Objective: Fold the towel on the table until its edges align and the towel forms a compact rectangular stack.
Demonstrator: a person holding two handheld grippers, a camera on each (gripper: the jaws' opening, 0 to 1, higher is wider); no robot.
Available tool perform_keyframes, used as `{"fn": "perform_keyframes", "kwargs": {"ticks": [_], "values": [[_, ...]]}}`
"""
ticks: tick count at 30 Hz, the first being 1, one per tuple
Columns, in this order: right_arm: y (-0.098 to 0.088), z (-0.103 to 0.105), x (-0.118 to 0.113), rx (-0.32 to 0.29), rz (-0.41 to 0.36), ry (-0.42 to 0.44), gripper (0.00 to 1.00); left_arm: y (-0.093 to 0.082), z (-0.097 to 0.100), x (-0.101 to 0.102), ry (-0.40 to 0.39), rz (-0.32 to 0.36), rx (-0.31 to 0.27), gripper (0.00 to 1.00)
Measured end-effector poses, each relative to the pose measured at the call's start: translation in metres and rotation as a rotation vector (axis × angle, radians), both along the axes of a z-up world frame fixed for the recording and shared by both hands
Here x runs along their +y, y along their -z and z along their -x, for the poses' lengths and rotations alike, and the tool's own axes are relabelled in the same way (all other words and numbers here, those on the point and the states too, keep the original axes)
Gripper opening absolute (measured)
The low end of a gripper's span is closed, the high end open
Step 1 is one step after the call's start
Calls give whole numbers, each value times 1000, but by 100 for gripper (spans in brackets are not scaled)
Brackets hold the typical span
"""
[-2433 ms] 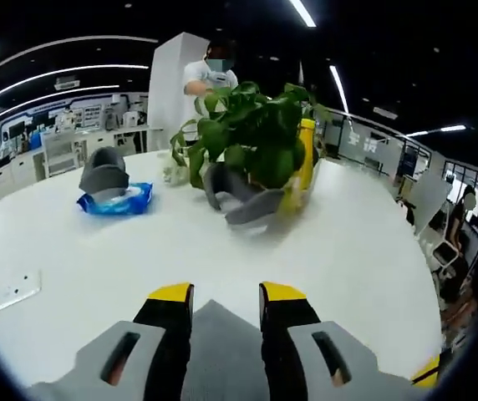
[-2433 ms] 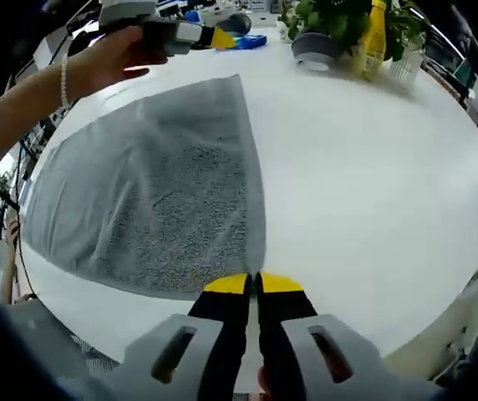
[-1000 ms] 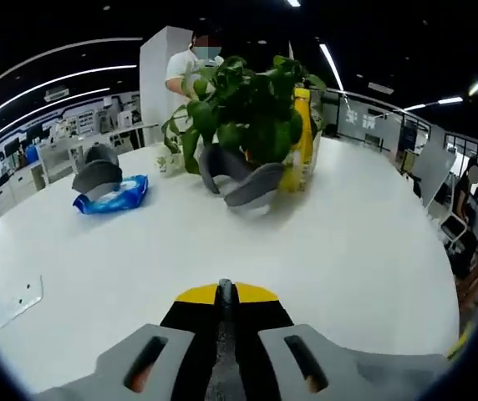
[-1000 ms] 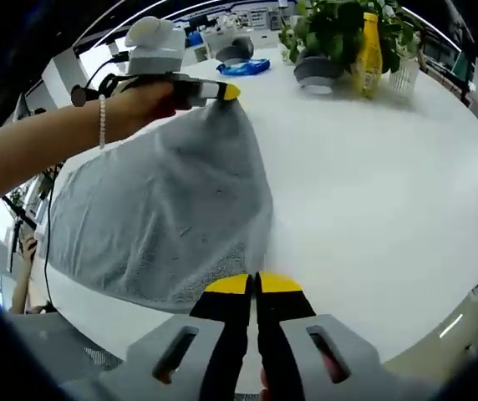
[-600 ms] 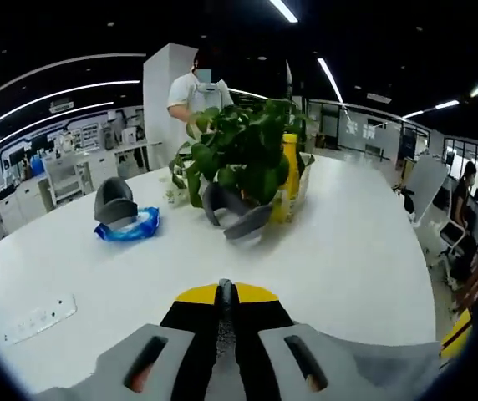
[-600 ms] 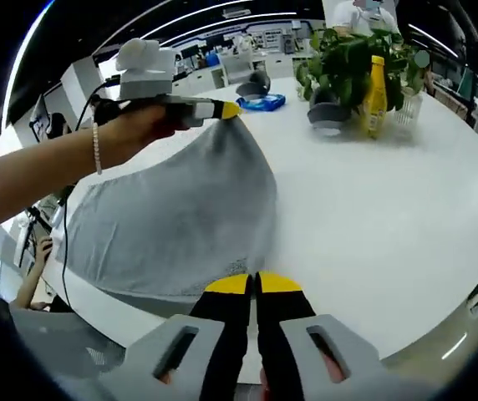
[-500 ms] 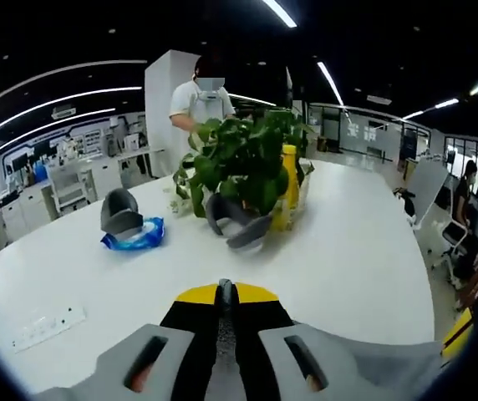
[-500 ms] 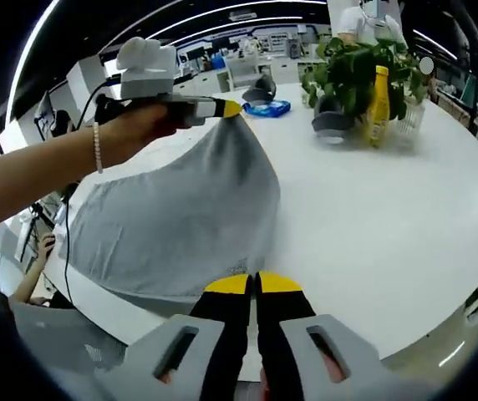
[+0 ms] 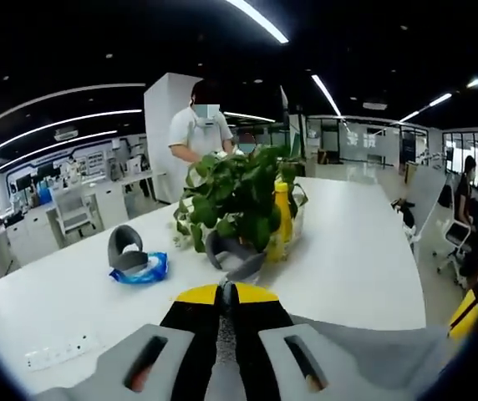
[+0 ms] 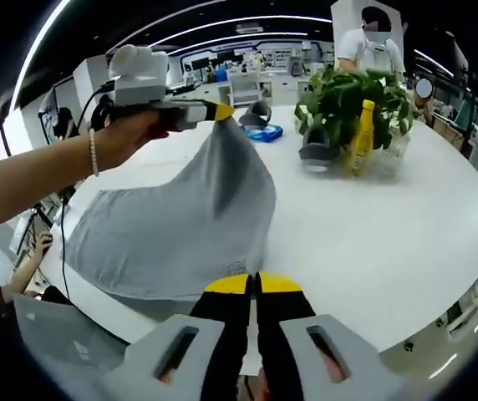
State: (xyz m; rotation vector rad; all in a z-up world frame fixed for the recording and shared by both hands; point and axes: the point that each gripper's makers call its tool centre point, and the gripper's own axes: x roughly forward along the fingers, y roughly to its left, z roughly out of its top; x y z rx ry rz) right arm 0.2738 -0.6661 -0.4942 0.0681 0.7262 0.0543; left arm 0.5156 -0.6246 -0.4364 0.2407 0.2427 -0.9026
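In the right gripper view, the right gripper (image 10: 251, 282) has its yellow-tipped jaws pressed together on a corner of the grey towel (image 10: 176, 221), which spreads up and to the left from the jaw tips. Farther up and left of those tips, the left gripper (image 10: 219, 109) pinches another corner of the towel and holds it lifted, so the cloth hangs in a peaked sheet between the two grippers, its lower left part draping down onto the white table (image 10: 373, 234). A hand (image 10: 130, 134) wearing a beaded bracelet grips the left gripper's handle. Beyond the towel, up and right of the right gripper's jaws, a potted plant (image 10: 343, 96) stands on the table with a yellow bottle (image 10: 360, 134) in front of it and a grey object (image 10: 314, 152) just beside the bottle. A blue packet (image 10: 266, 132) lies near the left gripper's tips. A person (image 10: 371, 42) stands behind the plant. In the left gripper view, the left gripper's own jaws are closed tight on a thin fold of grey cloth at their tips, and more towel trails off to the right below the jaws. Straight ahead of these jaws sit the plant, the yellow bottle, the grey object and the blue packet, which has a second grey object (image 9: 124, 246) resting on it.
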Motion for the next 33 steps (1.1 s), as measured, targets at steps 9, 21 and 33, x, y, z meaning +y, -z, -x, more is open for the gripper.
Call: {"fn": "perform_keyframes", "kwargs": {"ticks": [9,21,33], "values": [[-21,7,-25,-43,27,42,0,-22,6,-15,16,33,-13,6],[-41,7,8,-96,22,-70,0,-35,-2,5,-27,20,-43,6],[-58,9,69,-125,18,-152,0,-53,-7,52,-44,41,-66,6]]}}
